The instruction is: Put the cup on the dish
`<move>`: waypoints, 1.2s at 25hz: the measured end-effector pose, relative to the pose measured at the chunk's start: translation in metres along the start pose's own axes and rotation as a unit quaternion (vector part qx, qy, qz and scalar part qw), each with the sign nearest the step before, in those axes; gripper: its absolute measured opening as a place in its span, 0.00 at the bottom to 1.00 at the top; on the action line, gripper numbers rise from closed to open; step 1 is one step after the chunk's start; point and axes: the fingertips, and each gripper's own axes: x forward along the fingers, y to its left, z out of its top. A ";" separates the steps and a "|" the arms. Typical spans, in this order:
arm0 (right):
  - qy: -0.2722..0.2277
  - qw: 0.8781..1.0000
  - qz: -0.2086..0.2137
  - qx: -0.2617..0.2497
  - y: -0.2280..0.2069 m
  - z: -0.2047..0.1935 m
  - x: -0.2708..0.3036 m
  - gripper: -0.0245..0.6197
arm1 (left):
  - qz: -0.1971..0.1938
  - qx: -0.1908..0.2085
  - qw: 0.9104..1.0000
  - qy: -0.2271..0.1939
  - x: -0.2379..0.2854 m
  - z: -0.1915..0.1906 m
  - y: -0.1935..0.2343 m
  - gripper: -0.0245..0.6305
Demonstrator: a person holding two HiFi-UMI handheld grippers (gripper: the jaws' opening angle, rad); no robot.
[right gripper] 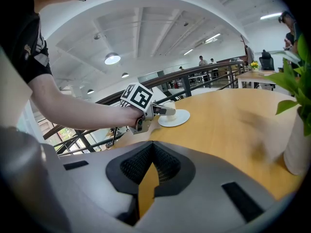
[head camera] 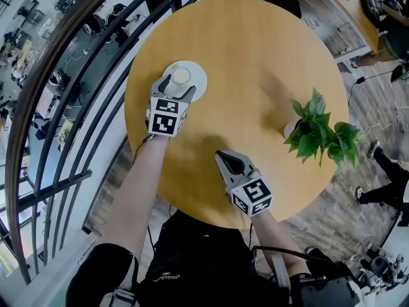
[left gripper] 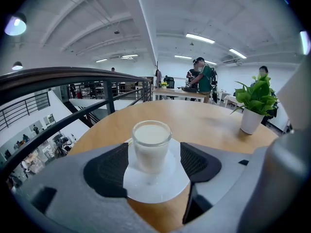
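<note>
A glass cup [head camera: 181, 76] of white liquid stands upright on a white dish [head camera: 199, 82] near the left rim of the round wooden table [head camera: 243, 50]. My left gripper [head camera: 177, 87] is open, one jaw on each side of the cup. In the left gripper view the cup [left gripper: 151, 148] sits in the middle of the dish [left gripper: 156, 182], and both pads [left gripper: 111, 168] stand a little apart from the glass. My right gripper [head camera: 219, 154] hovers over the table's near side, shut and empty. Its pads meet in the right gripper view, where the right gripper [right gripper: 152, 150] faces the dish [right gripper: 176, 119].
A leafy green plant [head camera: 321, 132] in a white pot [head camera: 292, 129] stands at the table's right edge. A dark curved railing [head camera: 77, 94] runs just left of the table, over a drop to a lower floor. Other tables and people are far behind.
</note>
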 end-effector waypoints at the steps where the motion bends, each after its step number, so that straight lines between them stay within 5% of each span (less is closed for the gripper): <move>1: -0.002 1.000 -0.001 -0.002 0.000 0.001 -0.002 0.04 | 0.000 -0.001 1.000 0.001 -0.002 0.000 -0.001 0.53; 14: -0.041 0.999 -0.011 -0.032 0.015 0.037 -0.034 0.04 | 0.001 -0.027 0.999 -0.019 -0.067 0.011 -0.035 0.52; 17: -0.055 0.998 -0.014 -0.042 0.023 0.052 -0.045 0.04 | -0.006 -0.024 0.999 -0.032 -0.093 0.023 -0.049 0.37; 24: -0.093 0.993 -0.021 -0.068 0.036 0.085 -0.067 0.04 | -0.029 -0.009 0.996 -0.079 -0.153 0.066 -0.077 0.18; 30: -0.123 0.988 -0.017 -0.094 0.027 0.075 -0.077 0.04 | -0.026 -0.009 0.990 -0.140 -0.174 0.074 -0.109 0.05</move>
